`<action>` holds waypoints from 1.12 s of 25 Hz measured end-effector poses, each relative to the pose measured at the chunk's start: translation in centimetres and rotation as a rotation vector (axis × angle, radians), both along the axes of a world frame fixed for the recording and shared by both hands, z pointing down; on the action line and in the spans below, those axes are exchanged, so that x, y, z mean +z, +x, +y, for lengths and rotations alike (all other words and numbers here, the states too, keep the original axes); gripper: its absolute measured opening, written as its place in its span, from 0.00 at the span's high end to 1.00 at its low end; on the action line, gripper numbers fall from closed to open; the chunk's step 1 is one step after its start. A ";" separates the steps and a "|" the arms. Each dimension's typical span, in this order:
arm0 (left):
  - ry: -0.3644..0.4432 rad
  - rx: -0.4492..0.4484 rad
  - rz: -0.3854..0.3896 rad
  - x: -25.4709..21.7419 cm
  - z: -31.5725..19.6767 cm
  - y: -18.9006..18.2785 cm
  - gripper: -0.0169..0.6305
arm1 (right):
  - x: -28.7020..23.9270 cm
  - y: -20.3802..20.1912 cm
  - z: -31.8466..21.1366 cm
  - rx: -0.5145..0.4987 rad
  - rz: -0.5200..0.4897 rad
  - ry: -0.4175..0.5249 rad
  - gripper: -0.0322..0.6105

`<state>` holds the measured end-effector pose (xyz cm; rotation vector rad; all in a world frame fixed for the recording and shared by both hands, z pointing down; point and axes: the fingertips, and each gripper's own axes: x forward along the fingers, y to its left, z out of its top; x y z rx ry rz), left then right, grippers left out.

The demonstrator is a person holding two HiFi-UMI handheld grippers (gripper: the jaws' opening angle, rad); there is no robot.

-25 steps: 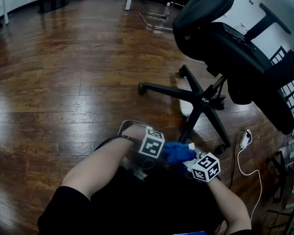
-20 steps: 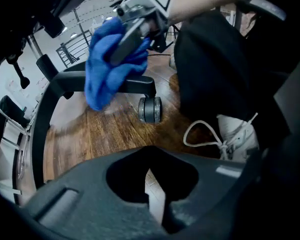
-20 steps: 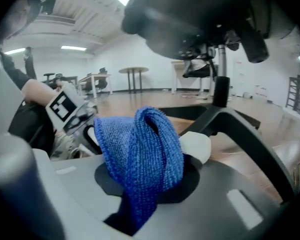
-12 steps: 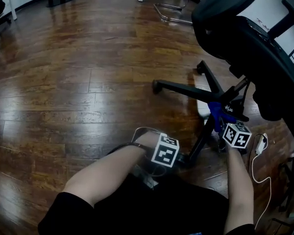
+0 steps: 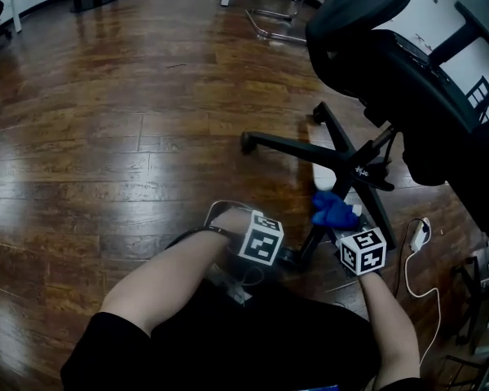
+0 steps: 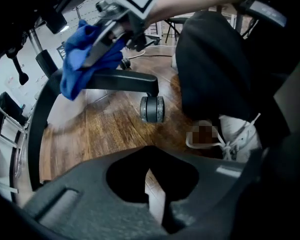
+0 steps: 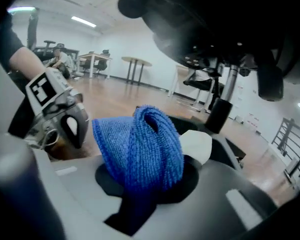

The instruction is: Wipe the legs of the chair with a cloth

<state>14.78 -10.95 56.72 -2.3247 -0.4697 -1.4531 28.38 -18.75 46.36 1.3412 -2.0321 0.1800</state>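
Just out from the hub of the black office chair, on the leg that runs from it towards the person, a blue cloth lies bunched against the leg's upper face, about midway between hub and caster. The right gripper has its jaws clamped on a gathered fold of that cloth, and a thick looped wad stands free beyond the tips. The left gripper hangs on the near side of the same leg, farther from the hub, pointing steeply down at the wooden floor beside a white shoe; its jaws are drawn together with nothing in them. The cloth looks like a soft, light knit: limp, easily squashed, with a nap that should grip the pads and not slip. It is best held as it is now, by a bunched fold, so the free wad and not the jaws meets the leg. The leg looks stiff and smooth, so the cloth should slide along it, but the chair stands on casters and may roll or swivel under a firm push.
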 end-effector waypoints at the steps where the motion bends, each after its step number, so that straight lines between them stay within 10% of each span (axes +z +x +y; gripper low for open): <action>1: 0.013 -0.006 -0.006 -0.1 -0.3 -0.3 0.97 | 0.7 -1.4 1.8 -0.051 0.018 -0.041 0.82; 9: 0.069 -0.030 -0.035 -0.9 -1.0 -1.4 0.97 | 3.4 -6.2 9.8 -0.250 0.093 -0.180 0.82; 22: -0.060 0.007 0.042 -0.4 0.8 1.1 0.97 | -3.2 6.1 -8.0 0.179 -0.009 0.118 0.82; 28: -0.077 0.009 0.029 0.4 0.8 1.0 0.97 | -3.5 6.6 -10.1 0.220 0.025 0.171 0.83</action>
